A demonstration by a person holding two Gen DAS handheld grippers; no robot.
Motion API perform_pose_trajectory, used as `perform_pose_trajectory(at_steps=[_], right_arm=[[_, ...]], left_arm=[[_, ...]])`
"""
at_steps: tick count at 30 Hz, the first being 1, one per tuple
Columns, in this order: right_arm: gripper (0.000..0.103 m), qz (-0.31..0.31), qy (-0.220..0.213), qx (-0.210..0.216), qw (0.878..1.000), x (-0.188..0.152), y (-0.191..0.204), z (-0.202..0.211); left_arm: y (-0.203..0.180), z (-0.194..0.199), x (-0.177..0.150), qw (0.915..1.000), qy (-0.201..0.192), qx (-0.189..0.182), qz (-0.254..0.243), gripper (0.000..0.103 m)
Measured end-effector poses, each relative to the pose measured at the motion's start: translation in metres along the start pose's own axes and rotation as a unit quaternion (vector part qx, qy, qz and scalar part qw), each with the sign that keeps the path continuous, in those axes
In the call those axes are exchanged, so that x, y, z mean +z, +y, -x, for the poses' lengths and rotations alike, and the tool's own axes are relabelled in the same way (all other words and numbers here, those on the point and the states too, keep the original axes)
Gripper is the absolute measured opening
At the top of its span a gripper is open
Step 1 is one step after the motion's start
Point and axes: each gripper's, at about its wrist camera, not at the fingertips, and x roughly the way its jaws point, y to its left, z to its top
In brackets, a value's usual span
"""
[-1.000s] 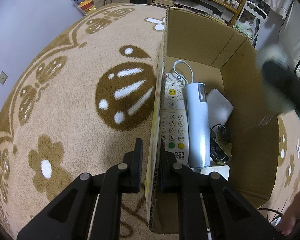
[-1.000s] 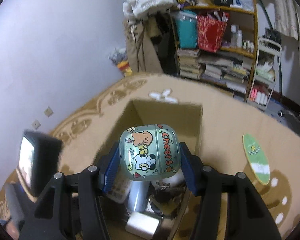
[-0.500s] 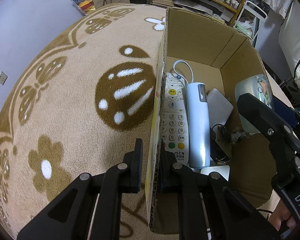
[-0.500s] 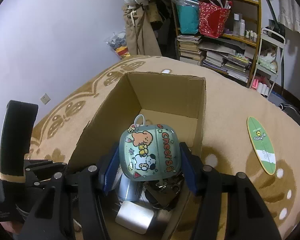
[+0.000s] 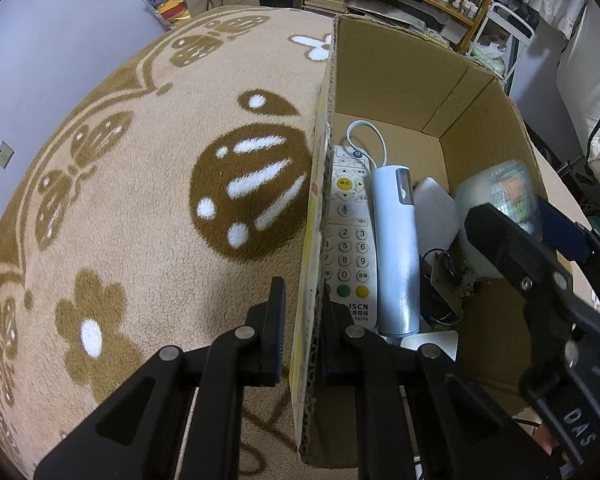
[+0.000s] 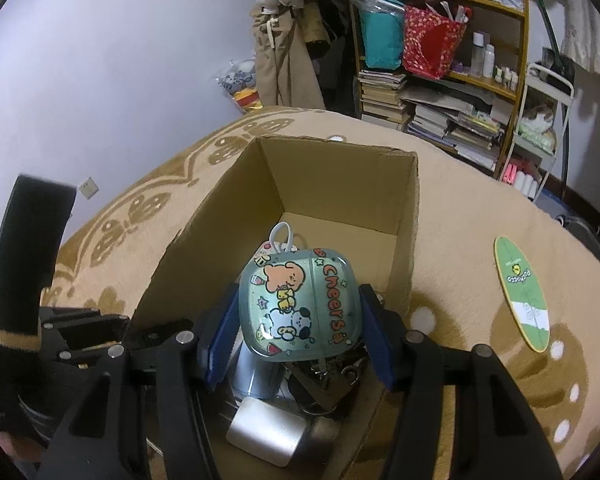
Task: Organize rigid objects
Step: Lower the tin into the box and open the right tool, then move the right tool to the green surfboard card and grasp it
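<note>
Right gripper [image 6: 298, 330] is grasping the green cartoon case [image 6: 298, 306] across its two flanks, blue pads [image 6: 220, 340] pressing in at left and right, centre of the right wrist frame. The case is hanging over the open cardboard box [image 6: 340, 184], above the contents and apparently not yet touching them. In the left wrist view it is showing as a blurred green dome [image 5: 496, 196] at right of frame, so its depth inside the box is hard to judge.

Handling judgement: the case is looking like a glossy hard shell, light, rounded and probably slippery. The flank grip at the widest part seems right; a hold nearer the domed top would likely squirt it out. Probably not fragile, so a short drop should be tolerable.

Left gripper [image 5: 300, 336] is clenching the near wall of the box [image 5: 306, 280], one finger outside over the patterned rug [image 5: 140, 200], the other inside, steadying it.

Box contents, left wrist view:
- white remote [image 5: 348, 240] lying flat against the left wall
- pale blue cylinder [image 5: 394, 248] alongside it, touching
- white cable loop [image 5: 364, 136] toward the far end
- flat silver slab [image 5: 436, 216] to the right of the cylinder
- tangle of dark wire and small metal parts [image 5: 448, 276] at lower centre

Bare cardboard floor is remaining at the far end, upper part of the box.

Outside the box, a green oval mat [image 6: 524, 292] is lying on the rug at right of the right wrist frame.
</note>
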Motion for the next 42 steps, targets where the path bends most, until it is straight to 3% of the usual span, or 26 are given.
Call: perform_pose_trajectory(at_steps=[2, 6, 14, 19, 22, 30, 37, 42], right_arm=[[0.063, 0.002, -0.006, -0.001, 1.000, -0.001, 0.002, 0.003], [0.082, -0.001, -0.032, -0.004, 0.999, 0.001, -0.002, 0.017], [0.101, -0.024, -0.088, -0.035, 0.995, 0.010, -0.037, 0.049], [0.103, -0.063, -0.110, -0.078, 0.989, 0.019, -0.080, 0.055], [0.103, -0.050, -0.136, -0.106, 0.984, 0.022, -0.101, 0.054], [0.103, -0.074, -0.098, -0.150, 0.981, 0.016, -0.151, 0.017], [0.103, -0.153, -0.042, -0.176, 0.971, -0.014, -0.197, -0.027], [0.103, -0.163, 0.003, -0.195, 0.967, -0.029, -0.215, -0.052]], left_arm=[[0.000, 0.000, 0.001, 1.0000, 0.001, 0.001, 0.000, 0.014], [-0.001, -0.001, 0.001, 1.0000, 0.000, 0.004, -0.002, 0.014], [-0.001, 0.000, 0.001, 1.0000, 0.000, 0.005, -0.004, 0.014], [-0.001, -0.001, 0.001, 1.0000, 0.000, 0.005, -0.002, 0.014], [-0.003, 0.000, 0.001, 0.9999, -0.002, 0.011, -0.004, 0.014], [-0.004, 0.000, 0.000, 0.9999, -0.001, 0.014, -0.007, 0.014], [-0.005, -0.002, 0.000, 0.9999, 0.001, 0.014, -0.009, 0.013], [-0.005, -0.004, 0.001, 0.9998, 0.003, 0.015, -0.009, 0.013]])
